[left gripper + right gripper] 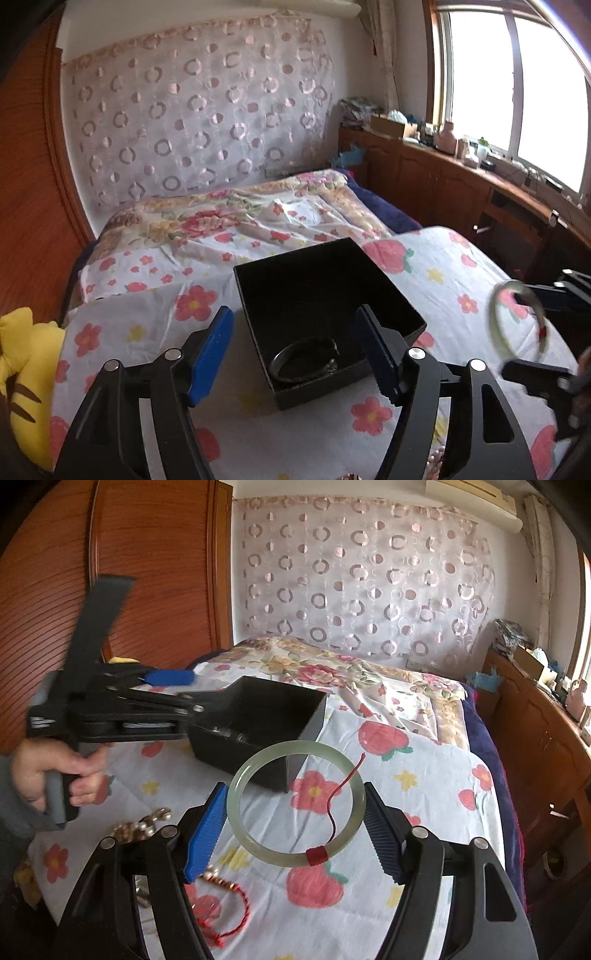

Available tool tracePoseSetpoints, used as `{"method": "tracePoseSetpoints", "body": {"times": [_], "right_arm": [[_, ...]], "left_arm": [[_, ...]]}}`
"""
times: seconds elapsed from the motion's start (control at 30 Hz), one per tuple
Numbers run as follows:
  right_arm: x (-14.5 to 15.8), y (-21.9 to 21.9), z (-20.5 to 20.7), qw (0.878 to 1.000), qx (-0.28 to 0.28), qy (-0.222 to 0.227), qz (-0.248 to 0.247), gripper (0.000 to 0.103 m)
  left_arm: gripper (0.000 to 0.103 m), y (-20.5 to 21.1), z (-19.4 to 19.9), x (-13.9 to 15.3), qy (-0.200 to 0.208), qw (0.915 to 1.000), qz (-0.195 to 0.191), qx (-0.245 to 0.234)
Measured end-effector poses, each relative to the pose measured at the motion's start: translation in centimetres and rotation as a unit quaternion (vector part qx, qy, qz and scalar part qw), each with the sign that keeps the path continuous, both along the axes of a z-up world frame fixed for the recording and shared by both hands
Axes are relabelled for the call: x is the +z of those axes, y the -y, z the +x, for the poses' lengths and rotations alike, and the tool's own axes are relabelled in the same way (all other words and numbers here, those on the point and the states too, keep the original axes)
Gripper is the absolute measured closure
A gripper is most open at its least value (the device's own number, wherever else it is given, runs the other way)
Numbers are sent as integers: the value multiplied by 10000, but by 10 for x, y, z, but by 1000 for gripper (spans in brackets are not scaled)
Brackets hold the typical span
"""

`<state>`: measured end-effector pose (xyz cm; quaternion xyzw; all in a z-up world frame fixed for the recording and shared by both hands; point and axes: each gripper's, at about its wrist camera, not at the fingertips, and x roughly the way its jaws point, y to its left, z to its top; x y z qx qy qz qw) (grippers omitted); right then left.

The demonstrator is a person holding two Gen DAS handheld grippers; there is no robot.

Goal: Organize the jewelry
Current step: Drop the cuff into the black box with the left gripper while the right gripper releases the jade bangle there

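An open black box (pixel 325 387) sits on the flowered bed sheet (pixel 147 314), with a dark bangle (pixel 303 360) lying inside it. My left gripper (pixel 293 328) hovers over the box's near side, open, with nothing pressed between its blue pads. In the right wrist view, my right gripper (pixel 295 812) is shut on a pale green jade bangle (pixel 236 805) with a red cord wrap (pixel 317 856), held above the sheet just in front of the box (pixel 221 746). The left gripper (pixel 195 693), held by a hand (pixel 55 775), reaches in from the left to the box's near corner. At the right edge of the left wrist view, the jade bangle (pixel 494 321) sits in the right gripper (pixel 539 332).
Pearl-like beads (pixel 144 827) and a red cord bracelet (pixel 221 912) lie on the sheet near my right gripper. A yellow plush toy (pixel 26 369) sits at the bed's left edge. A wooden cabinet (pixel 443 184) under the window runs along the right. A folded flowered quilt (pixel 221 210) lies behind the box.
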<state>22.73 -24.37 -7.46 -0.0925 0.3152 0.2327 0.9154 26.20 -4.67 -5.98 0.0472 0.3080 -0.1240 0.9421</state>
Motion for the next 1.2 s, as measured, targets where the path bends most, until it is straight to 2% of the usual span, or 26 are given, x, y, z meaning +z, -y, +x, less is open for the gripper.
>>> {"method": "tracePoseSetpoints", "body": {"times": [0.07, 0.13, 0.27, 0.4, 0.6, 0.63, 0.67, 0.87, 1.03, 1.07, 1.2], "right_arm": [[1, -5, 9, 10000, 61, -8, 54, 29], [3, -13, 20, 9997, 169, -14, 173, 29], [6, -29, 43, 9988, 342, -83, 332, 29], [-2, -49, 64, 9983, 418, -240, 326, 29], [-8, -73, 76, 9983, 487, -248, 198, 29], [-9, -76, 78, 9984, 465, -267, 171, 28], [-9, -77, 80, 9987, 411, -240, 153, 23], [3, -63, 74, 9990, 292, -169, 282, 21], [10, -38, 27, 9988, 406, -64, 269, 21], [7, -33, 17, 9986, 441, -115, 255, 22], [-10, -20, -12, 9979, 490, -404, 84, 41]], "left_arm": [[36, -7, -5, 4, 46, 10000, -3, 39], [25, -13, -9, 7, 102, 9999, 25, 112], [23, -36, -16, 7, 139, 9995, -9, 280], [15, -57, -27, 7, 201, 9989, -5, 417], [12, -80, -44, 4, 226, 9983, -5, 532], [12, -82, -46, 2, 205, 9983, -21, 546], [12, -85, -50, 0, 171, 9983, -53, 552], [12, -80, -72, -9, 87, 9987, -184, 461], [12, -67, -100, -17, 76, 9992, -297, 257], [12, -63, -108, -20, 71, 9993, -290, 207], [12, -50, -128, -29, 27, 9996, -254, 75]]}}
